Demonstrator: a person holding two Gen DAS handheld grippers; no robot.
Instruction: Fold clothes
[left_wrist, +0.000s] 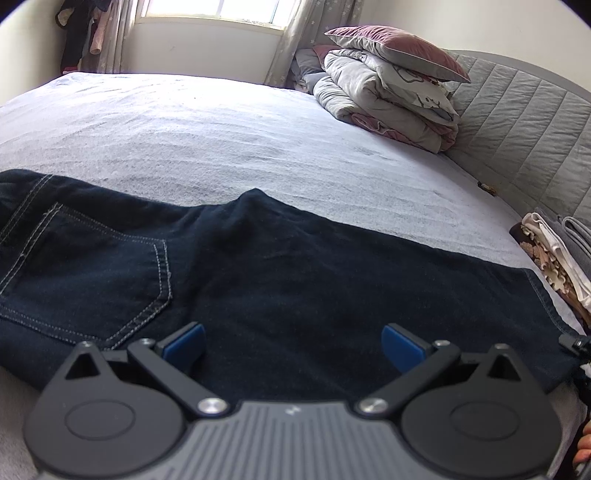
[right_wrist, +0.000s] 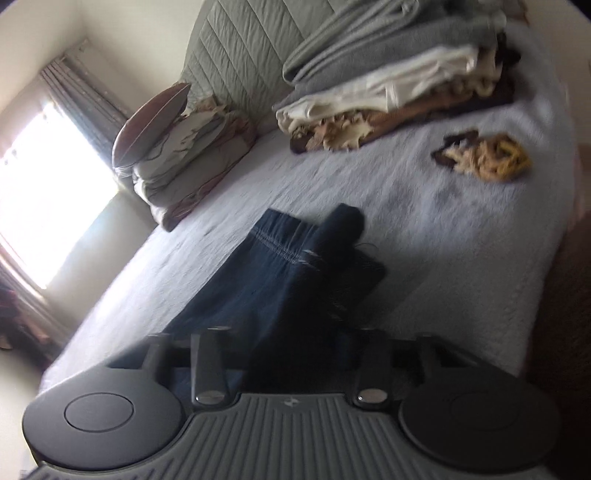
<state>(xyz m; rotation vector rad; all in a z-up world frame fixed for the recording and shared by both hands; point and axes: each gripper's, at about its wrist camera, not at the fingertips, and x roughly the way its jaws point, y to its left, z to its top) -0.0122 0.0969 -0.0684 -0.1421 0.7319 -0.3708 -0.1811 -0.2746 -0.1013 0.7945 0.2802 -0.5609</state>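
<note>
Your left tool (left_wrist: 293, 345) hangs wide open, empty, over dark stitched denim jeans (left_wrist: 258, 266) flat on the nubby pale bed (left_wrist: 221, 140). Right tool (right_wrist: 291, 354): jeans bunched between its jaws; grip unclear, fingertips hidden.

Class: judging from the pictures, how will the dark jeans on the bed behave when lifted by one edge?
The jeans lie flat with soft creases, so they will probably droop, not stay stiff. The thick stitched denim suggests some weight. The matte weave probably resists slipping.

Bright curtained window (left_wrist: 210, 11) behind pale-sheeted bed (left_wrist: 221, 129); quilted grey headboard (left_wrist: 517, 122) along cream wall (left_wrist: 480, 26).
</note>
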